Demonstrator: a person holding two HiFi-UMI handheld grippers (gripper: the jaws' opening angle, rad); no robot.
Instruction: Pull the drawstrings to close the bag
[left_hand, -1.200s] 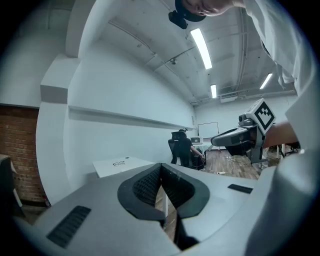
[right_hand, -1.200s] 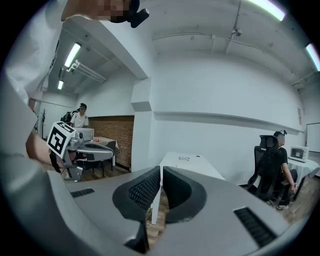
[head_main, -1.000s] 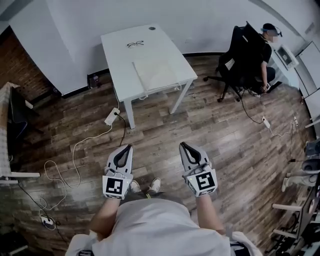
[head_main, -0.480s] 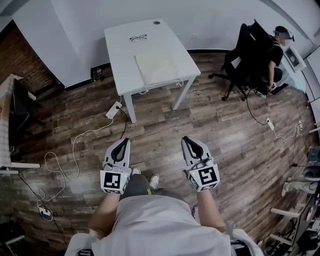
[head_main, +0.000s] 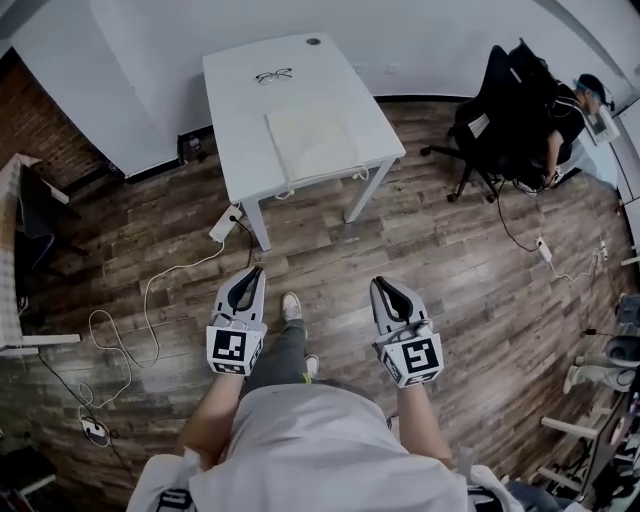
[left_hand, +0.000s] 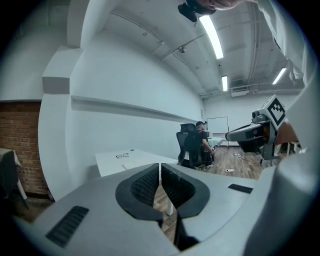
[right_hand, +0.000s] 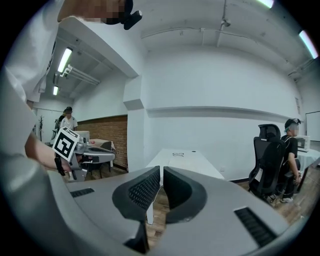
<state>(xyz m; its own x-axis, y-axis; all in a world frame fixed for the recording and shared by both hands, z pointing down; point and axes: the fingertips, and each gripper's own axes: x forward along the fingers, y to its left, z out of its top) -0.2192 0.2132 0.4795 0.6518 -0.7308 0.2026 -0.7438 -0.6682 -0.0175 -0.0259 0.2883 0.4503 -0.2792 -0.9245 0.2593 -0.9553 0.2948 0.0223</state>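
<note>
A flat cream drawstring bag (head_main: 312, 140) lies on the white table (head_main: 240, 100), far ahead of me. Its drawstrings (head_main: 290, 190) hang in loops over the table's front edge. My left gripper (head_main: 250, 275) and right gripper (head_main: 382, 285) are held side by side over the wooden floor, well short of the table and pointing at it. Both are shut, with nothing between the pads. In the left gripper view the shut left gripper (left_hand: 160, 167) faces the table (left_hand: 112, 162). The right gripper (right_hand: 161, 170) likewise faces the table (right_hand: 190, 160).
A pair of glasses (head_main: 272, 75) lies at the table's far side. A person sits in a black office chair (head_main: 500, 110) at the back right. A power strip (head_main: 225, 225) and white cables lie on the floor left of the table. Another table's edge (head_main: 10, 300) shows at far left.
Both grippers have moved forward toward the table and a little lower. A leg has stepped forward between them. The jaws stay shut.
</note>
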